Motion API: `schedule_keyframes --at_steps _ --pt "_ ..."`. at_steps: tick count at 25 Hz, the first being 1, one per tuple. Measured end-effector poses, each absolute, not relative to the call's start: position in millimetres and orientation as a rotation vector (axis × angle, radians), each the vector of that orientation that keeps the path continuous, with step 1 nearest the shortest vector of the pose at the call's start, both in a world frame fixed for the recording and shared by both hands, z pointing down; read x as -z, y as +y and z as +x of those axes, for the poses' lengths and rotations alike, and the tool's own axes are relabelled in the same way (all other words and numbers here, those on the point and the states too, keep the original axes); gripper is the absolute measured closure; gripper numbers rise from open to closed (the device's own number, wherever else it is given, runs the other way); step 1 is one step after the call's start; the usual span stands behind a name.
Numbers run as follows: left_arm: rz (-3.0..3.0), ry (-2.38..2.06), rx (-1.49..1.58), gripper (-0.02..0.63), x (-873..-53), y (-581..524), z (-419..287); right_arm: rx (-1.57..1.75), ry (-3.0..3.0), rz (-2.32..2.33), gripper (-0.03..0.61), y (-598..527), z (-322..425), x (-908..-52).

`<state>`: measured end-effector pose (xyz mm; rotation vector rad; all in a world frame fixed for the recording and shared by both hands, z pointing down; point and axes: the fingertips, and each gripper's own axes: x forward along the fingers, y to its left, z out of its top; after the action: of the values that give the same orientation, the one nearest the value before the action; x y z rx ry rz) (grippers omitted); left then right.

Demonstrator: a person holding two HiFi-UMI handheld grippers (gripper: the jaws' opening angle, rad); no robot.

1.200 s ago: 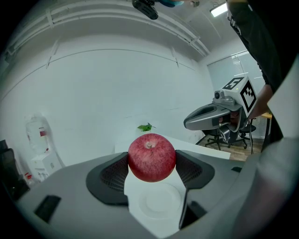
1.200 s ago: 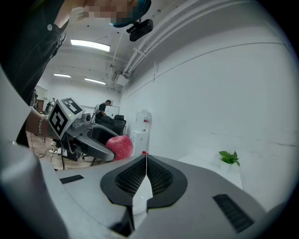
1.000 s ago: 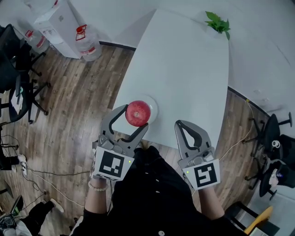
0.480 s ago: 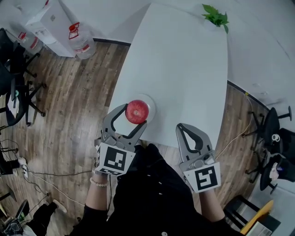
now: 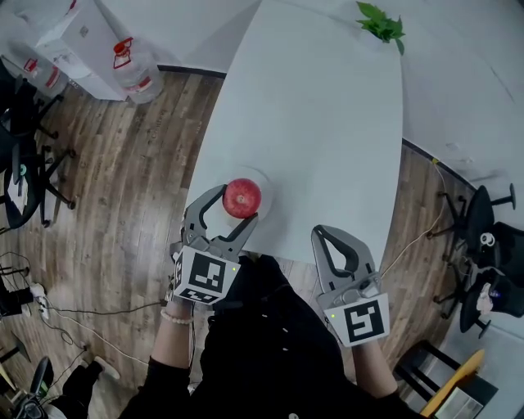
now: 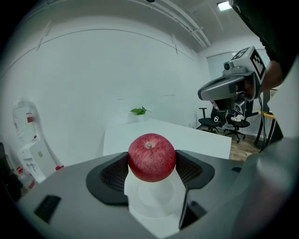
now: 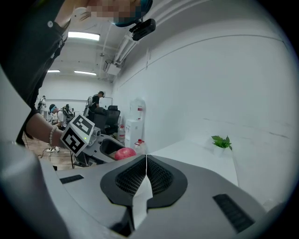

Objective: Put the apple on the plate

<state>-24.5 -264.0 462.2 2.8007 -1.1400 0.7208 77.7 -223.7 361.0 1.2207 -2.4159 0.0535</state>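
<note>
Clamping the apple (image 6: 152, 157) between its two pads, the left gripper (image 6: 152, 172) is holding the fruit over the white plate (image 6: 150, 200) at the near left edge of the table (image 5: 327, 123); whether the apple is touching the plate cannot be told. The right gripper (image 7: 146, 175) is hovering just off the table's near edge, jaws pressed together on nothing. A green plant (image 5: 381, 23) is sitting at the far edge.
</note>
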Motion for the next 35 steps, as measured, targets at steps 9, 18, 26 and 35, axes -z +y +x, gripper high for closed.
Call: schedule_keyframes --at_steps 9,18,26,35 --pt "2.759 -1.105 -0.77 0.287 -499.7 -267.8 -20.7 -0.067 -2.389 1.235 0.537 -224.7 84.3 -367.2" --pt "2.741 -1.055 -0.857 0.287 -533.2 -270.8 -16.6 -0.094 -2.372 1.234 0.537 -223.5 83.9 -374.2" --pt "2.708 -1.025 -0.874 0.287 -555.0 -274.6 -15.1 -0.11 -2.353 1.231 0.537 -221.1 85.9 -380.3" --pt "2.675 -1.013 -0.882 0.286 -570.6 -275.9 -14.7 -0.127 -2.334 1.233 0.537 -217.6 87.9 -386.4"
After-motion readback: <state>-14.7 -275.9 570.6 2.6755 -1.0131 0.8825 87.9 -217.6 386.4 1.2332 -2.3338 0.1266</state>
